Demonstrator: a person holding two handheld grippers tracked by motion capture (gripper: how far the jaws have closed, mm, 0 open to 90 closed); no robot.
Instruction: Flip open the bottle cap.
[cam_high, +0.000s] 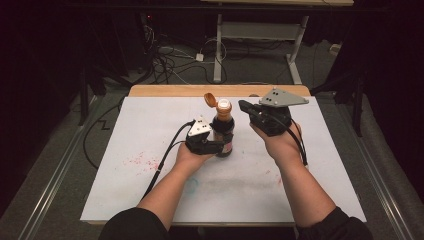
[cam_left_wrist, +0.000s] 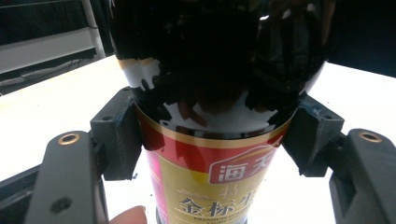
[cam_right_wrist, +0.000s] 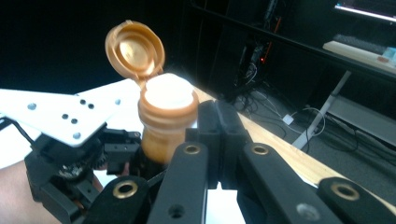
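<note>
A dark sauce bottle (cam_high: 223, 131) stands upright near the middle of the white tabletop (cam_high: 150, 125), slightly toward twelve o'clock from its centre. Its gold flip cap (cam_high: 210, 99) is hinged open, tipped back toward eleven o'clock above the pale spout.

The left gripper (cam_high: 212, 146) comes in from eight o'clock of the bottle, and its jaws are clamped on the lower body. In the left gripper view the bottle (cam_left_wrist: 215, 140) sits squarely between the two black pads, both touching its sides at the top edge of the red and gold label.

The right gripper (cam_high: 245, 106) is held off the tabletop at about two o'clock of the bottle, its tip just beside the neck. Its jaws are together, with nothing between them. In the right gripper view the closed jaws point past the bottle's neck (cam_right_wrist: 163, 135), with the open cap (cam_right_wrist: 134, 49) at eleven o'clock and the left gripper's grey plate (cam_right_wrist: 65, 114) at nine.

Faint red stains (cam_high: 142, 161) mark the tabletop at seven o'clock of the bottle.
</note>
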